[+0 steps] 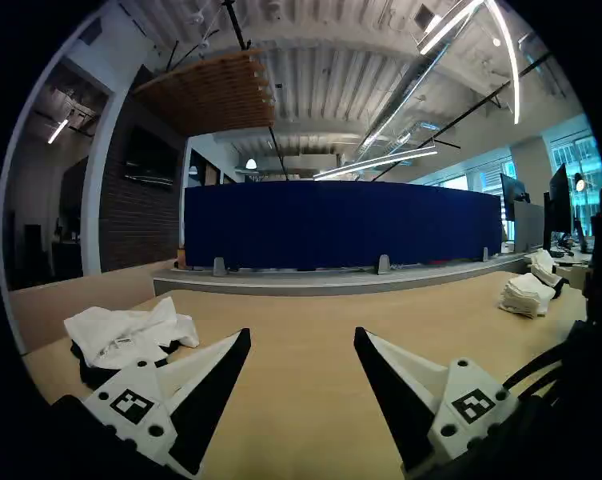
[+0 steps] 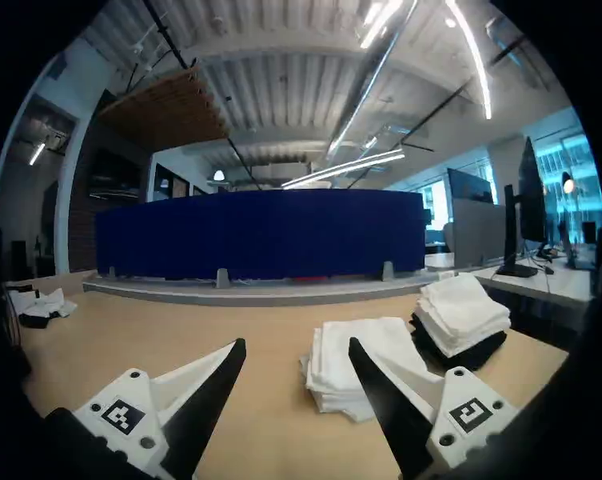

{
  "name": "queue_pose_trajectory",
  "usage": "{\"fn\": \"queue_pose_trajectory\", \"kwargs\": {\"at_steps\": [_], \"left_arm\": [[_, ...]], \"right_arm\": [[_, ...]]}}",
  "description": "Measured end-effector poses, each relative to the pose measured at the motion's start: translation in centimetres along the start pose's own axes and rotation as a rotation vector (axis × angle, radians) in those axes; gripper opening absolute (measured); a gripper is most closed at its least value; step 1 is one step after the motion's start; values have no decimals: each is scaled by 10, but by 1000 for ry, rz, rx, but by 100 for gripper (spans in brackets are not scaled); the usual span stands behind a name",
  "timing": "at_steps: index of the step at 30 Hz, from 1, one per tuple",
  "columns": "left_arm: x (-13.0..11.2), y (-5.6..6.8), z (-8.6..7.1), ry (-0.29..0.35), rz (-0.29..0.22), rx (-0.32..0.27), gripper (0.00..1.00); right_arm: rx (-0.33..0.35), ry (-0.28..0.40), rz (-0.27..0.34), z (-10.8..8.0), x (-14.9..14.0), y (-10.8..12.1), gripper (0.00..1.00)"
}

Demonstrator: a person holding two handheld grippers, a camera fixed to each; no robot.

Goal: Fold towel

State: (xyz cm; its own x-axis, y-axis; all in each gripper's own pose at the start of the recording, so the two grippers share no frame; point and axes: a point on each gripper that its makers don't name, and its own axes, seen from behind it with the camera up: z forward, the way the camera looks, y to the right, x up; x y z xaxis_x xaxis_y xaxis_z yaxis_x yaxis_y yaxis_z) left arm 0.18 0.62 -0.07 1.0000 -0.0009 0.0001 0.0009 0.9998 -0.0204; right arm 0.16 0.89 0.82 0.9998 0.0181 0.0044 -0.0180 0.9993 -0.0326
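Fingers of the left gripper (image 1: 301,332) spread wide, nothing between them; gripper held level and low over the pale wood surface (image 1: 301,296), pointing toward the blue partition (image 1: 340,224) along the far edge. Right gripper (image 2: 296,342): fingers likewise spread, nothing pinched, same level pose facing the partition.

Left gripper view: crumpled towel (image 1: 129,330), white, lies unfolded on a dark item (image 1: 93,372) just beyond the left finger; cannot tell whether that item is a tray or cloth.

Right gripper view: folded stack (image 2: 340,364) of white towels lies on the surface directly ahead of the right finger; the fingertip overlaps it in the picture, contact cannot be told. Second stack (image 2: 463,310), also folded, sits on a dark base (image 2: 468,352) just beside and behind the first, near the surface's right edge. Monitor (image 2: 527,208) stands on a neighbouring desk further right.
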Motion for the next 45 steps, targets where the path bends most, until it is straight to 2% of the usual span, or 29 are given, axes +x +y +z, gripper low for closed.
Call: {"fn": "queue_pose_trajectory", "kwargs": {"at_steps": [3, 45], "left_arm": [[0, 0, 0, 0, 0, 0, 96], [0, 0, 0, 0, 0, 0, 96]], "right_arm": [[2, 3, -22, 0, -2, -3, 100], [-3, 5, -19, -2, -2, -1, 100]]}}
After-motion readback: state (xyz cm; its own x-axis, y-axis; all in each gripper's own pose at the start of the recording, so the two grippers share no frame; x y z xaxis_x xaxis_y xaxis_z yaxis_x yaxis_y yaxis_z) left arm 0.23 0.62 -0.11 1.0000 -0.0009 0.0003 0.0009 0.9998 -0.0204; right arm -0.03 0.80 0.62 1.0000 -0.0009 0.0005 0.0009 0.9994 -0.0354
